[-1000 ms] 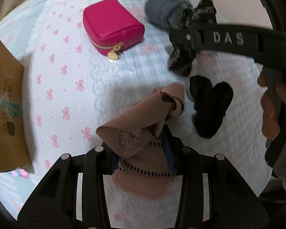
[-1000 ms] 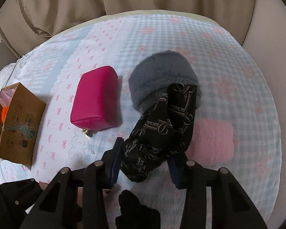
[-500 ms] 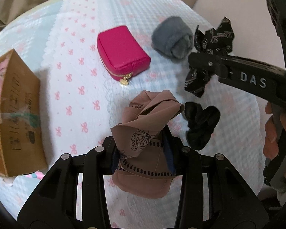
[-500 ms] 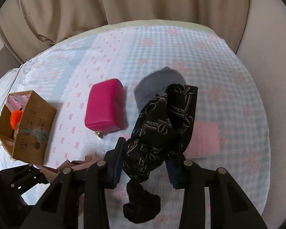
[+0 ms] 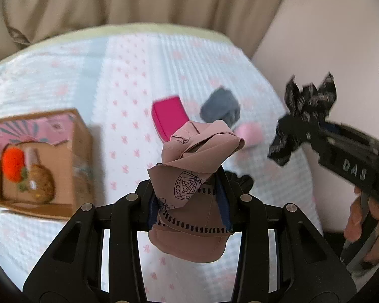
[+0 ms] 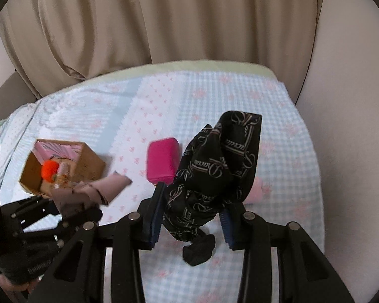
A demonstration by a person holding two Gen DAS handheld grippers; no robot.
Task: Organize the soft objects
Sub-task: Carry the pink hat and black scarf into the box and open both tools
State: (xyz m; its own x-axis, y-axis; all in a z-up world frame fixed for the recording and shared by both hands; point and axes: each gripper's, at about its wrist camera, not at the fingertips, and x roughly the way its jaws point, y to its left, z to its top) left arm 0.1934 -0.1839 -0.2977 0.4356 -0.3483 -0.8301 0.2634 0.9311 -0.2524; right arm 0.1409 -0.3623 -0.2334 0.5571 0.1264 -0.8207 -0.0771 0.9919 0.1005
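Note:
My left gripper (image 5: 188,202) is shut on a dusty-pink printed cloth (image 5: 194,161) and holds it up above the bed; it also shows in the right wrist view (image 6: 88,192). My right gripper (image 6: 190,217) is shut on a black scarf with pale lettering (image 6: 214,166), lifted off the bed; the scarf shows at the right of the left wrist view (image 5: 305,111). A brown cardboard box (image 5: 70,156) with an orange pompom (image 5: 11,162) and other soft things stands at the left.
On the bow-patterned bedspread (image 6: 164,101) lie a magenta pouch (image 6: 163,160), a grey fluffy item (image 5: 221,107), a light pink fluffy item (image 5: 250,131) and a black scrunchie (image 6: 198,251). Beige curtains (image 6: 139,25) hang behind the bed; a wall is to the right.
Both grippers have risen and pulled back from the bed with their cloths. The box has come further into view at the left, and the items on the bed look smaller.

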